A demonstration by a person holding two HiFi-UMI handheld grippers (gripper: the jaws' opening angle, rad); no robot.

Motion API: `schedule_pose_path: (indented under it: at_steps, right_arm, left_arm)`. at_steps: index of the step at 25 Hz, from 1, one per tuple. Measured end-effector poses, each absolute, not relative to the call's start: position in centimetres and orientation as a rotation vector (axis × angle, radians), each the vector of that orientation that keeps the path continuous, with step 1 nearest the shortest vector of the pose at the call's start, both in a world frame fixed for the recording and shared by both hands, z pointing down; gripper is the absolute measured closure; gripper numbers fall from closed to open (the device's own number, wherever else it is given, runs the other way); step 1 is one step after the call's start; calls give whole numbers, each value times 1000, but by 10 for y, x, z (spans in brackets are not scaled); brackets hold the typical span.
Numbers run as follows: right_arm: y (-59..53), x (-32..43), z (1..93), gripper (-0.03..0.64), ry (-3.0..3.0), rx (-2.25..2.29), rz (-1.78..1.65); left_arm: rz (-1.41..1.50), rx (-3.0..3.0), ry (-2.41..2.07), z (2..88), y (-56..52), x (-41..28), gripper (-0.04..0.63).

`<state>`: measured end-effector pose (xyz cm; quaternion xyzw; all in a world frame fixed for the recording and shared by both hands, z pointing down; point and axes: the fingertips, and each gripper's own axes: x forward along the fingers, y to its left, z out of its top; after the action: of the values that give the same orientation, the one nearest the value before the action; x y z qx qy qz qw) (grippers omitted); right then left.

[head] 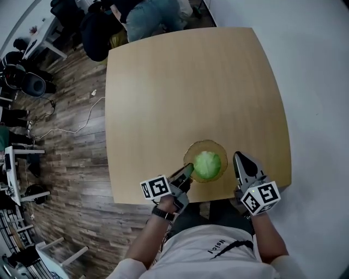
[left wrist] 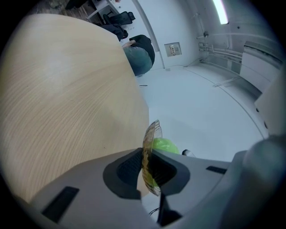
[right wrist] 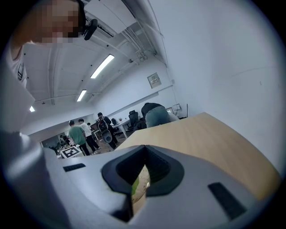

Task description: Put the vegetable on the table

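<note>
A round green vegetable (head: 208, 164) lies on a clear amber plate (head: 216, 145) near the front edge of the wooden table (head: 191, 82). My left gripper (head: 189, 169) is shut on the plate's near-left rim. In the left gripper view the plate (left wrist: 152, 133) stands edge-on between the jaws of that gripper (left wrist: 146, 167), with the vegetable (left wrist: 164, 145) behind it. My right gripper (head: 238, 158) hangs just right of the plate, apart from it, jaws together. Its own view shows that gripper (right wrist: 140, 179) holding nothing; plate and a little green show through the slit.
Light tabletop (left wrist: 67, 89) stretches away beyond the plate. A person (head: 147, 16) bends at the table's far edge. Office chairs (head: 27, 82) and a cable (head: 76, 128) are on the wood floor at left. White floor lies at right. Several people (right wrist: 80, 134) stand far off.
</note>
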<state>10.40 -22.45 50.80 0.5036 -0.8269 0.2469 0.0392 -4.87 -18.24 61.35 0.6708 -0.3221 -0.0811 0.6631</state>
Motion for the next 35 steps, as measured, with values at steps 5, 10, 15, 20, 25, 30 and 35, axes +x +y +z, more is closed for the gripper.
schedule_pose_path:
  at_steps: [5,10,15,20,25,30,35]
  right_arm:
    - [-236,101,540,603,-2526,1495,793]
    - [-233,99,554,603,-2515,1472,799]
    - [-242,114,571,603,-2511,1463,827]
    - [-246,129,581,603,-2506,1448,857]
    - [-253,137,596,603,-2500,1434,870]
    - [-256,132,606,603,-2517,1411,867]
    - [-269,131,620,603,-2523,1406,885]
  left_arm:
    - [-156,1485,-745,654,-188,-45,548]
    - [-137,1450,-770,681,-183,-46,548]
    - [-131,1416,-786,705,-189,-35,546]
    - [-121,1395,-804,719,-196,-16,546]
    - [-117,1393,-805,731,-203,1,546]
    - [-113,1389,-802,740,-204,10,545]
    - [-115,1378,-806,756,-218,12,545]
